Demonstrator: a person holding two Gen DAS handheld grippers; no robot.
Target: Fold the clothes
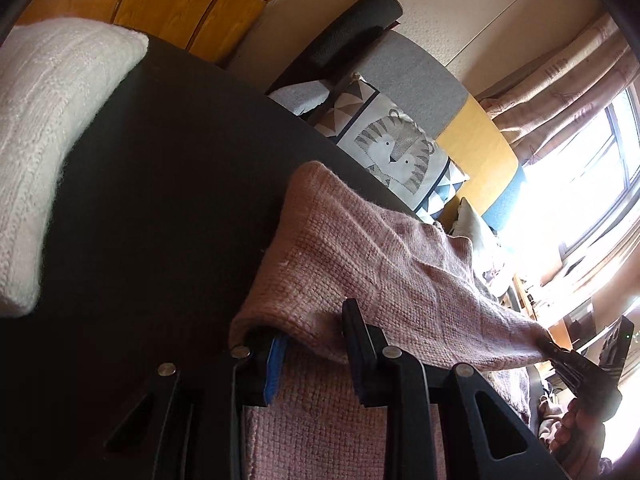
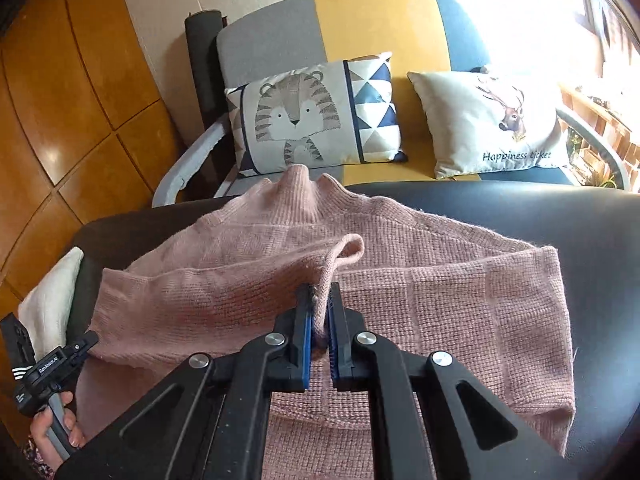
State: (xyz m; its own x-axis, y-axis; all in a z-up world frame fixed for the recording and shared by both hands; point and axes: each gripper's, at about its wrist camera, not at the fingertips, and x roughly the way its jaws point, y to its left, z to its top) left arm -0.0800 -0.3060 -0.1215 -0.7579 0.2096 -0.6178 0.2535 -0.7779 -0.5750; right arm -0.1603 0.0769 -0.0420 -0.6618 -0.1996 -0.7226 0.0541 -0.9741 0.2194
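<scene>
Sweaters: I count two on the dark table (image 2: 560, 216), a pink sweater (image 2: 440, 292) spread across the middle of the right wrist view, and a white sweater (image 1: 48, 136) folded at the upper left of the left wrist view.
Pillows: two on the sofa (image 2: 372, 20) beyond the table's far edge, a tiger pillow (image 2: 304, 120) and a deer pillow (image 2: 492, 124).
Grippers: two, each held in a hand.
Right gripper (image 2: 320, 312): I see its blue pads pinched tight on a fold of the pink sweater, low centre of its own view.
Left gripper (image 1: 312, 332): jaws narrow, with the pink sweater's edge draped over and between the fingers; I cannot tell whether the pads press on it.
Left hand (image 2: 52, 432): lower left corner of the right wrist view, wrapped round the grey handle.
Writing: "Happiness ticket" on the deer pillow; a small white label on the left gripper's body is too small for me to be sure of.
Edges: the pink sweater's collar reaches the table's far edge in front of the tiger pillow; its hem lies at the right.
Open room: bare dark tabletop at the right of the pink sweater, and between the two sweaters in the left wrist view.
</scene>
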